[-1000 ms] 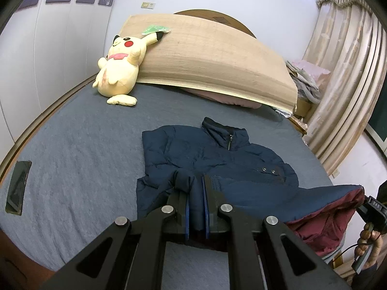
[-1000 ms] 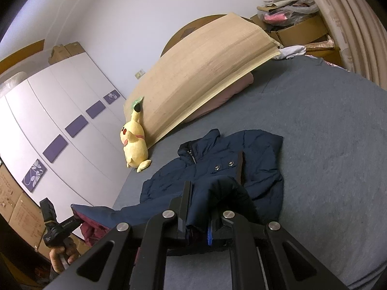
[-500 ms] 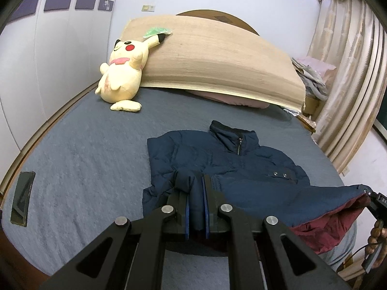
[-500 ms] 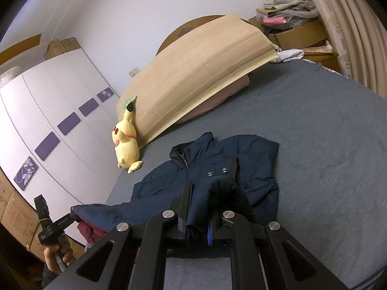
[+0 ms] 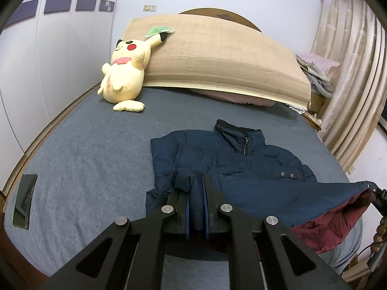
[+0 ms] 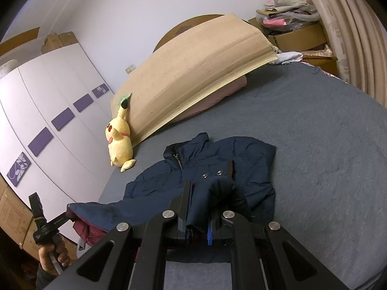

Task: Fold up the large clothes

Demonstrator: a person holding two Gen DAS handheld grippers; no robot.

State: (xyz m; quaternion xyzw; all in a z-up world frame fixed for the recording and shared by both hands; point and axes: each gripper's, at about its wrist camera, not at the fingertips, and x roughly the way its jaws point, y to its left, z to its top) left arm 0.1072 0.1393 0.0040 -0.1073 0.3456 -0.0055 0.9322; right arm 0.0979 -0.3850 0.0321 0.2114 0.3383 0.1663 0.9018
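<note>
A navy puffer jacket (image 5: 241, 159) lies front-up on the grey-blue bed (image 5: 84, 157), collar toward the headboard. Its bottom edge is lifted off the bed and stretched between both grippers, so the maroon lining (image 5: 333, 227) shows. My left gripper (image 5: 196, 183) is shut on a fold of the hem. At the far right of this view, the right gripper (image 5: 373, 191) grips the hem's other corner. In the right wrist view, my right gripper (image 6: 202, 198) is shut on bunched jacket (image 6: 217, 159) fabric, which hides one finger. The left gripper (image 6: 69, 216) pinches the hem at lower left, held by a hand (image 6: 52, 253).
A yellow plush toy (image 5: 125, 72) leans on a tan mat (image 5: 217, 55) propped at the head of the bed. A dark phone (image 5: 24, 200) lies near the bed's left edge. Curtains (image 5: 350, 72) hang on the right, white wardrobe doors (image 6: 48, 120) on the left, boxes of clothes (image 6: 290, 31) behind.
Both grippers have shifted slightly across the bed with the hem still held. The jacket and plush toy now sit further right in the left wrist view. Neither grip has changed.
</note>
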